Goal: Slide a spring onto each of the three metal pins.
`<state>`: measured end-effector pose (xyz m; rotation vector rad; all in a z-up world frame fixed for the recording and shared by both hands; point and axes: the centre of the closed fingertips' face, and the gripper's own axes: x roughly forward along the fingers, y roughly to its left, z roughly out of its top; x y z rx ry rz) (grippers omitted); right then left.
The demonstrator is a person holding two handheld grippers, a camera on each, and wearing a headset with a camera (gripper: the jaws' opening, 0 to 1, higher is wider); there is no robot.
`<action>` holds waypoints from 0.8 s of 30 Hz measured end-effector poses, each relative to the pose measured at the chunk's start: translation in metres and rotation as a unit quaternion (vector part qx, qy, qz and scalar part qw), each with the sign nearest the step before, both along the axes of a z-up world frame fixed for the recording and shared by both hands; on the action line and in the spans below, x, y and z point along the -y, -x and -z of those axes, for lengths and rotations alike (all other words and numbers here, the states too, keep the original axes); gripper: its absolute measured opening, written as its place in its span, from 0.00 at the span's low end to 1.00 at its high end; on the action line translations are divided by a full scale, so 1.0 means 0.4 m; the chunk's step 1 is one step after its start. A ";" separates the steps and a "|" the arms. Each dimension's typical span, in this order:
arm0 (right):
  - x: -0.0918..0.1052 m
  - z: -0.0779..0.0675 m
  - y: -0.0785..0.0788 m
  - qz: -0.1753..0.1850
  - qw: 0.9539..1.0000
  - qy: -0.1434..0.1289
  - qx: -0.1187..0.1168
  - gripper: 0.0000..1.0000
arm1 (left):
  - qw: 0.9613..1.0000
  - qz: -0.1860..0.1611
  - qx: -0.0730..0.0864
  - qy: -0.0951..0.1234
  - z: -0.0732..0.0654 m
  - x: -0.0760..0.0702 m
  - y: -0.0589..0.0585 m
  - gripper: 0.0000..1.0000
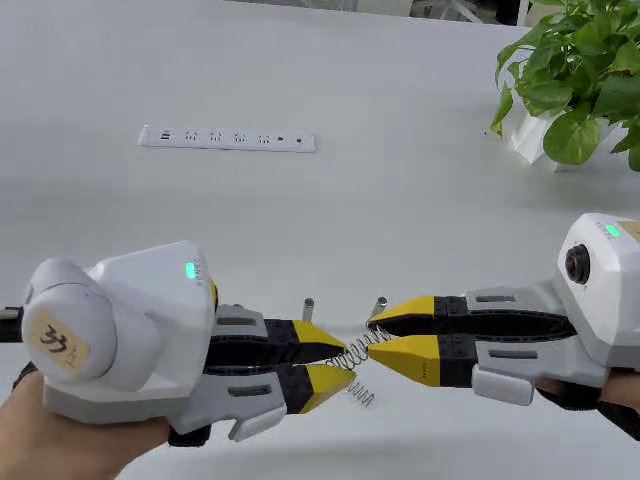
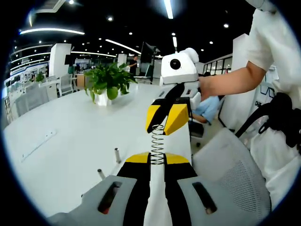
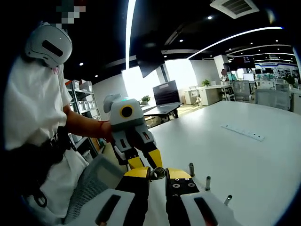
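Both tongs are pinching one spring (image 1: 355,349) over the tabletop's (image 1: 400,180) near edge.
Head view: left tongs (image 1: 338,365) and right tongs (image 1: 373,335) are each clamping one end of it; two pins (image 1: 308,306) are standing just behind, a loose spring (image 1: 360,394) lying beneath. Left gripper view: own jaws are squeezing the spring. Right gripper view: three pins are showing; the spring is mostly hidden.

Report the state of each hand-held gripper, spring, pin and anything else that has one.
left hand-held gripper: shut on one end of the held spring.
right hand-held gripper: shut on its other end.
held spring: spanning between both grippers, off the table.
loose spring: lying free on the table.
three metal pins: upright, bare.
power strip: lying flat, nothing plugged in.
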<state>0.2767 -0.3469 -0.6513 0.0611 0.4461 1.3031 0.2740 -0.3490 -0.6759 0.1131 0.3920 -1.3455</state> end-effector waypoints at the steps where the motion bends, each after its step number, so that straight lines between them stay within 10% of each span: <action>1: 0.002 0.001 -0.001 0.002 1.000 0.000 -0.001 0.07 | 1.000 0.001 0.000 0.000 0.000 0.001 0.001 0.06; 24: -0.013 -0.014 0.007 -0.007 1.000 0.011 0.006 0.05 | 1.000 0.005 -0.006 0.004 0.000 0.005 0.009 0.06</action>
